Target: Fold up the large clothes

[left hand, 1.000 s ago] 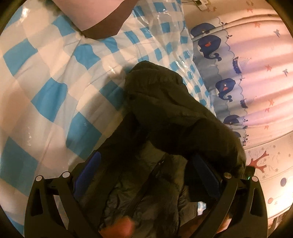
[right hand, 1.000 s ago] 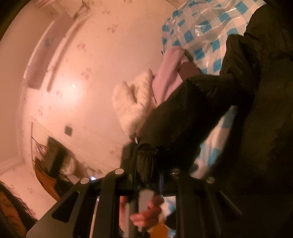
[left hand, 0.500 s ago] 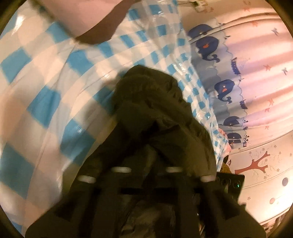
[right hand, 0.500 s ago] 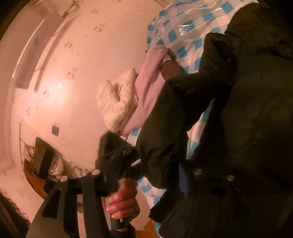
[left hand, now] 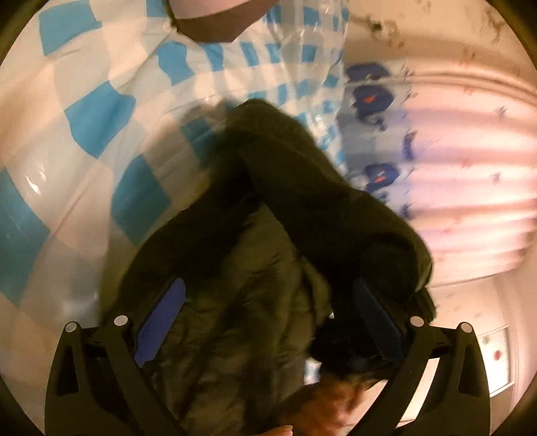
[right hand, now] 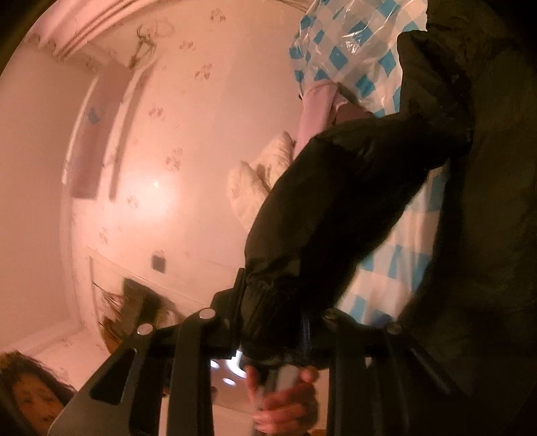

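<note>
In the left wrist view, the left gripper (left hand: 265,322) stands wide apart, its blue pads (left hand: 161,322) on either side of a dark padded jacket (left hand: 288,208) that bunches between them without being pinched. The jacket lies heaped on the blue-and-white checked cover (left hand: 100,114), its far end humped up near the cover's right edge, where a whale-print curtain (left hand: 436,167) hangs. To the left of the jacket the checked cover runs bare up to a pink garment (left hand: 208,13) at the far edge.

Only the right wrist view shows the jacket's sleeve (right hand: 335,208): the right gripper (right hand: 278,332) is clamped on its gathered cuff, lifting it off the cover so that checks show under the sleeve. A hand (right hand: 285,402) grips a handle just below. Beyond the sleeve lie a cream quilted garment (right hand: 255,187) and the pink one, at the cover's edge against a patterned wall (right hand: 167,134).
</note>
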Motion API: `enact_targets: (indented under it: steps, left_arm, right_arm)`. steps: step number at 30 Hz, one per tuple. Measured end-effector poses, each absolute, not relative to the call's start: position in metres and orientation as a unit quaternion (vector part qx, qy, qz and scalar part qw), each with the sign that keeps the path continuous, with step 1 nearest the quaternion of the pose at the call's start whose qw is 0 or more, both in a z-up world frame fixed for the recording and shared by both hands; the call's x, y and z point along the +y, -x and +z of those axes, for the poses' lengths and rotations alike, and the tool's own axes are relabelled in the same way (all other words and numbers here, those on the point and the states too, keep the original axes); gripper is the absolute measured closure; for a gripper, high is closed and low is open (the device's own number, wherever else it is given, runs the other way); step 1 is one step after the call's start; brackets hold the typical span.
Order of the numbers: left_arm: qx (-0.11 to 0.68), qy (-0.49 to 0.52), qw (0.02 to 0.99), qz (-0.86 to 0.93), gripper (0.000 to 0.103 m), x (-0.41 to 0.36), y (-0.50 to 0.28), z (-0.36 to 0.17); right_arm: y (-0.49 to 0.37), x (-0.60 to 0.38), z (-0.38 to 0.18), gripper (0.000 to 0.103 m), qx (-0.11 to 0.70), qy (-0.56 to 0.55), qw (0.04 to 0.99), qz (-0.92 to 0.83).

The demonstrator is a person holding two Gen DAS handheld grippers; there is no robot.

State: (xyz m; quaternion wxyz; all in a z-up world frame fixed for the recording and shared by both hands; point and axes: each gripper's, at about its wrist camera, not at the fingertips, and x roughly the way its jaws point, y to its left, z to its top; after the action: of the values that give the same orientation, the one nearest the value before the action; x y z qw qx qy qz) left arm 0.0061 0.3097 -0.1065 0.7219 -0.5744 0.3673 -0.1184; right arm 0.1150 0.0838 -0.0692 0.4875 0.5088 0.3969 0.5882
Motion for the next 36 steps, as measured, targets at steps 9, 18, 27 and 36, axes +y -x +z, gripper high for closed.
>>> enact_targets:
  steps: [9, 18, 27, 36]
  left_arm:
    - [0.335, 0.598, 0.715, -0.136, 0.007, 0.306, -0.005, -0.104]
    - [0.328, 0.543, 0.764, -0.117, 0.007, 0.294, -0.006, -0.086]
    - [0.328, 0.390, 0.860, -0.037, 0.007, 0.271, -0.001, -0.047]
    - [0.339, 0.381, 0.860, -0.023, 0.064, 0.282, -0.001, -0.048]
  right_arm:
    - [-0.104, 0.085, -0.096, 0.076, 0.441, -0.497, 0.490, 0.564]
    - [-0.085, 0.117, -0.109, 0.076, 0.513, -0.411, 0.506, 0.559]
    - [-0.083, 0.121, -0.110, 0.076, 0.514, -0.412, 0.501, 0.561]
    - [-0.085, 0.118, -0.114, 0.075, 0.515, -0.416, 0.505, 0.553]
